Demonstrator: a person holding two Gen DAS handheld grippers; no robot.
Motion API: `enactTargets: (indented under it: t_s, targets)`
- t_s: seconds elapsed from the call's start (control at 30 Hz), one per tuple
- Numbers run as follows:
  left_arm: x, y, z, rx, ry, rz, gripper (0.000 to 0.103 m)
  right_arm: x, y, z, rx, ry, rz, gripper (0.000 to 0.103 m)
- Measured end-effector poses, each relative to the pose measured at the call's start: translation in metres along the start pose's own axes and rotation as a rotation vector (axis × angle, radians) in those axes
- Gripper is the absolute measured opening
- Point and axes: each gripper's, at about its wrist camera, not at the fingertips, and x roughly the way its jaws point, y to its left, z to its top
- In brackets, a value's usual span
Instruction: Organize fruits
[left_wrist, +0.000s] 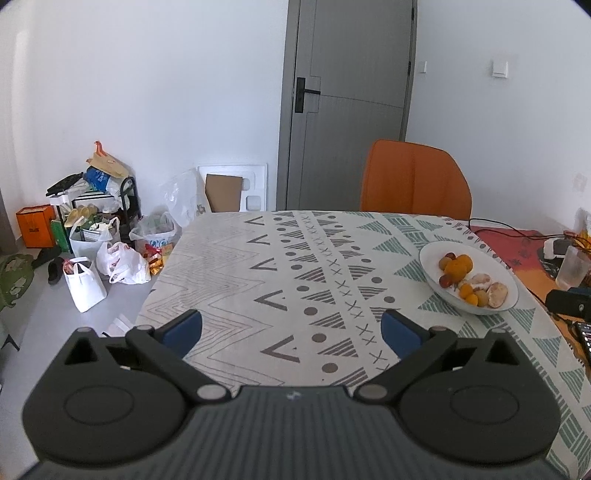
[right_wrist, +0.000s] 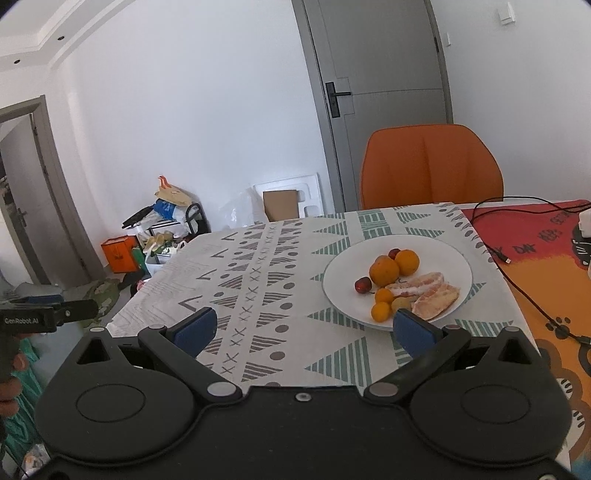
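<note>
Above the patterned cloth of the tabletop (left_wrist: 236, 258), the left tongs (left_wrist: 291, 332) gape wide and empty, blue pads apart. The right tongs (right_wrist: 304, 332) stand equally spread, holding nothing, their right pad just before the round white ceramic plate (right_wrist: 439, 251) carrying oranges, cherries and peeled pomelo segments. An orange padded chair (right_wrist: 432, 166) stands behind. Only the right view shows the black cable (right_wrist: 524, 291) crossing the red-orange mat (right_wrist: 546, 258); only the left shows white plastic bags (left_wrist: 122, 262) on the floor.

Bare patterned tablecloth (right_wrist: 258, 295) left of the fruit plate (right_wrist: 454, 258); black cable (right_wrist: 524, 291) across the table's right side.
</note>
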Motion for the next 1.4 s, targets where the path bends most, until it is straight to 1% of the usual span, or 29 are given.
enactTargets:
  t_s: [0.07, 0.27, 0.53, 0.7, 0.87, 1.4]
  targets:
    - [-0.0004, 0.0004, -0.0004, 0.001, -0.005, -0.005, 0.102, -0.0015, 0.0005, 0.0002, 0.0, -0.008, 0.011, 0.103]
    - [-0.0031, 0.0004, -0.0004, 0.008, -0.01, -0.001, 0.102, -0.0005, 0.0003, -0.0003, 0.005, -0.003, 0.004, 0.103]
    - [-0.0044, 0.0005, -0.0007, 0.014, -0.008, 0.0, 0.102, -0.003, -0.0009, -0.002, 0.007, -0.02, 0.016, 0.103]
    - [-0.0042, -0.0005, -0.0007, 0.022, -0.012, 0.006, 0.102, 0.0004, -0.0027, -0.0034, 0.021, -0.009, 0.021, 0.103]
    - [-0.0047, 0.0029, -0.002, 0.01, -0.013, 0.016, 0.102, 0.0033, -0.0016, -0.005, 0.014, 0.001, 0.025, 0.103]
    - [-0.0003, 0.0063, -0.0051, 0.011, -0.004, 0.01, 0.102, 0.0054, 0.0044, -0.0065, 0.002, 0.008, 0.023, 0.103]
